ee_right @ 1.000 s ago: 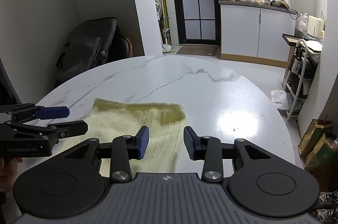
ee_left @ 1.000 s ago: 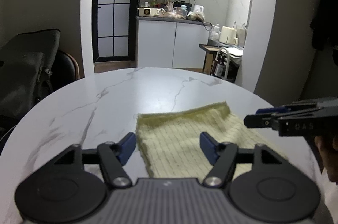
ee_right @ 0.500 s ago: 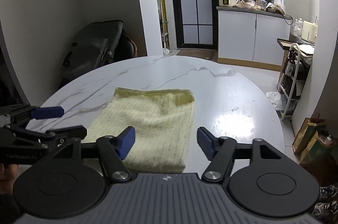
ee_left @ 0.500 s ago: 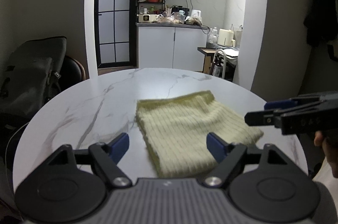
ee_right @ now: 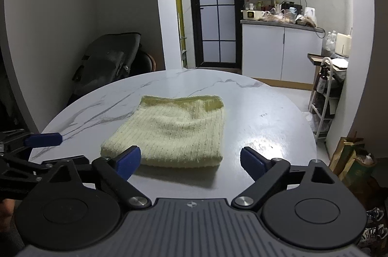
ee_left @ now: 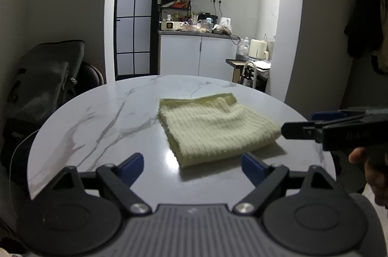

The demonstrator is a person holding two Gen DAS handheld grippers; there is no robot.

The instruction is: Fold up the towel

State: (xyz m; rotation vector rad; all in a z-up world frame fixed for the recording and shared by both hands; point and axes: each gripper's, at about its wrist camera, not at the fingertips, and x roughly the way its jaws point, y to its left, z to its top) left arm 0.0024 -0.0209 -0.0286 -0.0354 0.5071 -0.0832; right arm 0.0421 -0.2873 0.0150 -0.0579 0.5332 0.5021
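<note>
A pale yellow ribbed towel [ee_left: 213,126] [ee_right: 174,133] lies folded into a thick rectangle on the round white marble table [ee_left: 104,116] [ee_right: 262,126]. My left gripper [ee_left: 192,166] hovers open near the table's front edge, just short of the towel, with nothing between its blue pads. My right gripper [ee_right: 190,161] is also open and empty, held back from the towel's near edge. Each gripper shows in the other's view: the right one [ee_left: 339,128] at the right side, the left one [ee_right: 29,145] at the left side.
A dark bag [ee_left: 46,77] rests on a chair behind the table's left side. Beyond stand kitchen cabinets [ee_left: 196,56], a glass-paned door [ee_right: 214,22] and a small trolley [ee_right: 325,97]. A paper bag [ee_right: 349,155] sits on the floor to the right. A hand [ee_left: 373,169] holds the right gripper.
Both grippers have opened wider and pulled back and up from the towel. The towel stays folded on the table and now lies wholly ahead of the fingers.
</note>
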